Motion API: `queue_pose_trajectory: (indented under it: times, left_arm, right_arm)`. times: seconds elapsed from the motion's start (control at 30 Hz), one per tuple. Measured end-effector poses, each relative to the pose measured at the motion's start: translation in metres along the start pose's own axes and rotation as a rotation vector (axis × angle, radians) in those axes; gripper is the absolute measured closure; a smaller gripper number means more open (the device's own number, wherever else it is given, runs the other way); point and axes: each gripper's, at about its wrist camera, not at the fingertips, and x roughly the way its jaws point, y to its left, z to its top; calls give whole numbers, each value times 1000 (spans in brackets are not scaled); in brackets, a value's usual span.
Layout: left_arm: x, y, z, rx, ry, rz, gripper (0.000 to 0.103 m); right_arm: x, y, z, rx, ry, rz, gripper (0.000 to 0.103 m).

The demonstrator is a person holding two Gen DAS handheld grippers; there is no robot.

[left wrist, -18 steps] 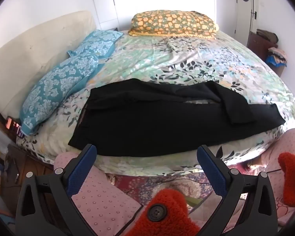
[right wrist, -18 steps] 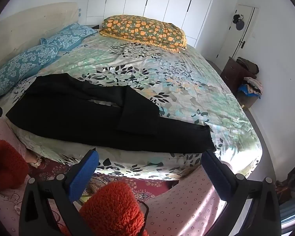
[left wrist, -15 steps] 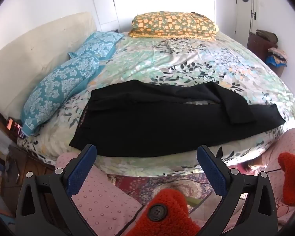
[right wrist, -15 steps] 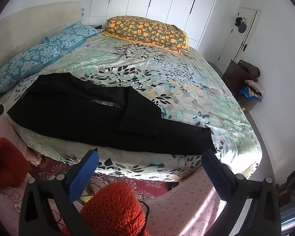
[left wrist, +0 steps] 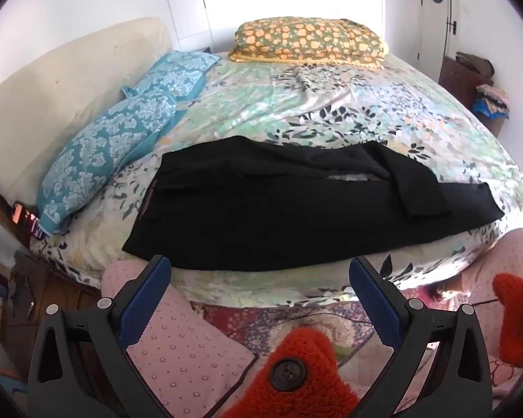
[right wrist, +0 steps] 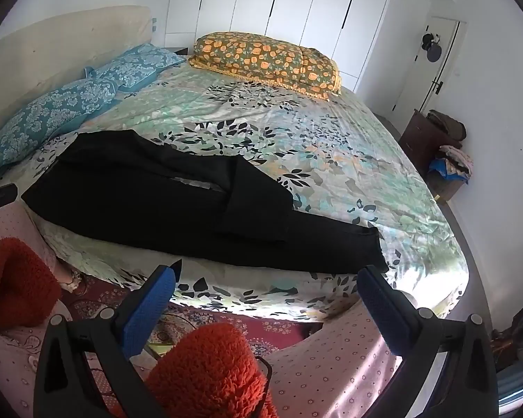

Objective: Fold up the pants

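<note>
The left tool [left wrist: 259, 278] and the right tool [right wrist: 266, 287] both hang short of the bed's near edge, blue pads spread wide apart, gripping nothing. Beyond them the black pants [left wrist: 296, 209] lie lengthwise along the near side of the bed [right wrist: 331, 146], waist toward the blue pillows [left wrist: 111, 146], one leg folded back over the other. At the far side rests an orange floral pillow [right wrist: 265, 57].
</note>
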Motion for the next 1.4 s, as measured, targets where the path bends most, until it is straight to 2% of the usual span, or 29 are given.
queue_pose_trajectory:
  times: [0.67,1.0,1.4]
  left_arm:
    - [11,0,-3,4,39,-6,1]
    - [16,-7,-4,23,70,12,1]
    - [26,-9,-2,40,98,16,1]
  right_arm:
    - [7,6,-3,-14,21,17,0]
    - [13,1,-6,16,31,50,0]
    - [20,8,-4,-6,49,74,0]
